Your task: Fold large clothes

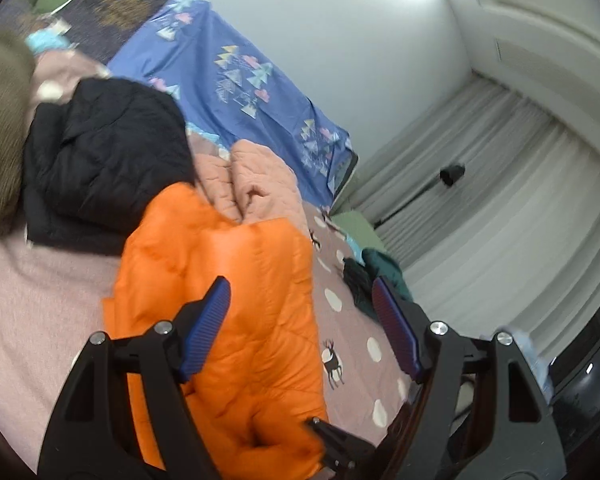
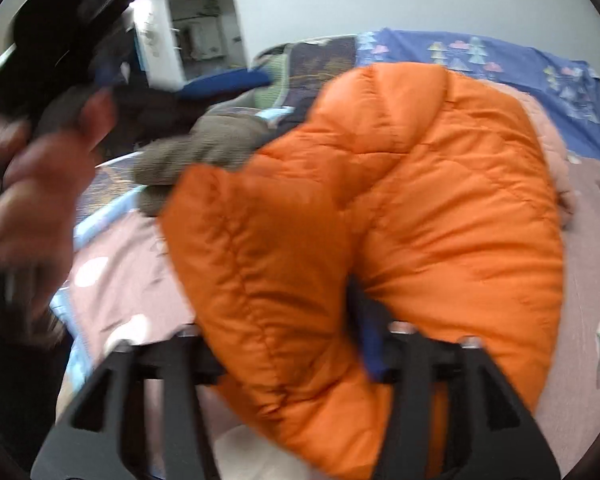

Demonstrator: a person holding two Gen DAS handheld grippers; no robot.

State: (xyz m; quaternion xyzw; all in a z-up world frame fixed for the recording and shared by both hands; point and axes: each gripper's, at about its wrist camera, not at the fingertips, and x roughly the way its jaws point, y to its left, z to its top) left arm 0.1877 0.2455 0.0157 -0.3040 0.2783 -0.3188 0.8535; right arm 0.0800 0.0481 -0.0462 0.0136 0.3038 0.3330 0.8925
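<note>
We see our left gripper (image 1: 300, 320) with its jaws spread wide and nothing between them, above the orange puffer jacket (image 1: 228, 312) lying on the pink spotted bedspread (image 1: 352, 320). Our right gripper (image 2: 296, 344) is half buried in the jacket's folds; we cannot tell whether it clamps the fabric. Farther off lie a black jacket (image 1: 108, 160) and a blue sheet (image 1: 236, 80).

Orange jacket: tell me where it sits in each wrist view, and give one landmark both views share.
Left wrist: orange jacket lies lower centre, ahead of the open fingers.
Right wrist: it fills the centre, bulging over the fingers.
Shared landmark: blue patterned sheet against the wall.
</note>
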